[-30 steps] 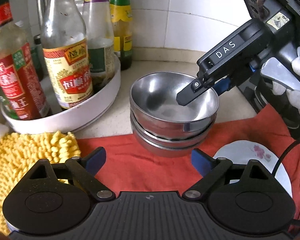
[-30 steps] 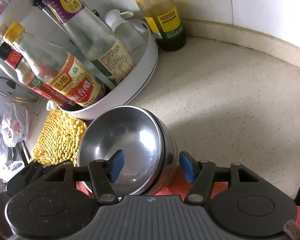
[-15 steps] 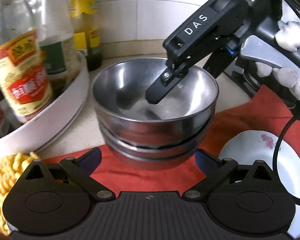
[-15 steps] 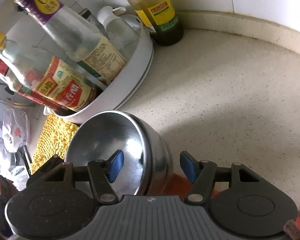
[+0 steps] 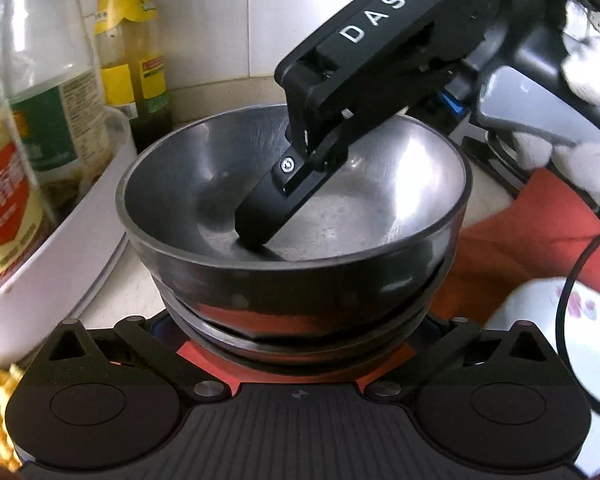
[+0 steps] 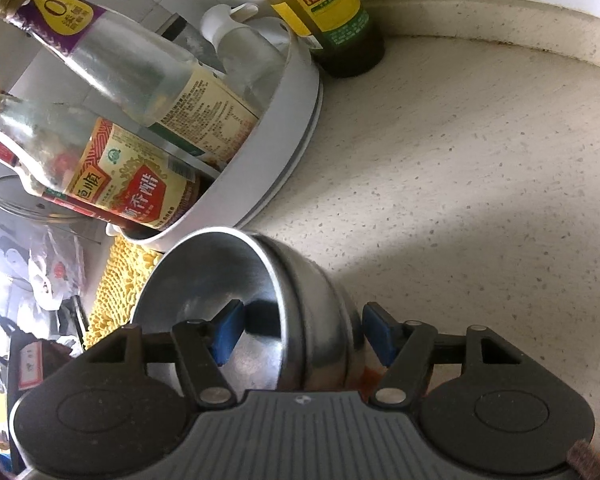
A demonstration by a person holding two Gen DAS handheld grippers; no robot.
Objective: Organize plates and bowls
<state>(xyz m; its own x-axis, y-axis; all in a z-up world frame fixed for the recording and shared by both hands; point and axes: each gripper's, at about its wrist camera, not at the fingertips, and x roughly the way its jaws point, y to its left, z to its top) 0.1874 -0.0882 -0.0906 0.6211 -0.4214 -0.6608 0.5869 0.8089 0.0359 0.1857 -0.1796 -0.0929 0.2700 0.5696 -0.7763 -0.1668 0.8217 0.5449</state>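
Straddling the rim of the stacked steel bowls (image 6: 236, 292), our right gripper (image 6: 300, 334) stands wide, one blue pad inside and one outside, neither pressing. Our left gripper (image 5: 300, 328) spreads wide around the stack's base, its pads hidden behind the bowls. The stack sits on a red cloth (image 5: 540, 216), close against a white tray (image 6: 276, 152) of sauce bottles. Only the left view shows a flowered plate (image 5: 596, 344); only the right shows the bare speckled counter (image 6: 460, 168).
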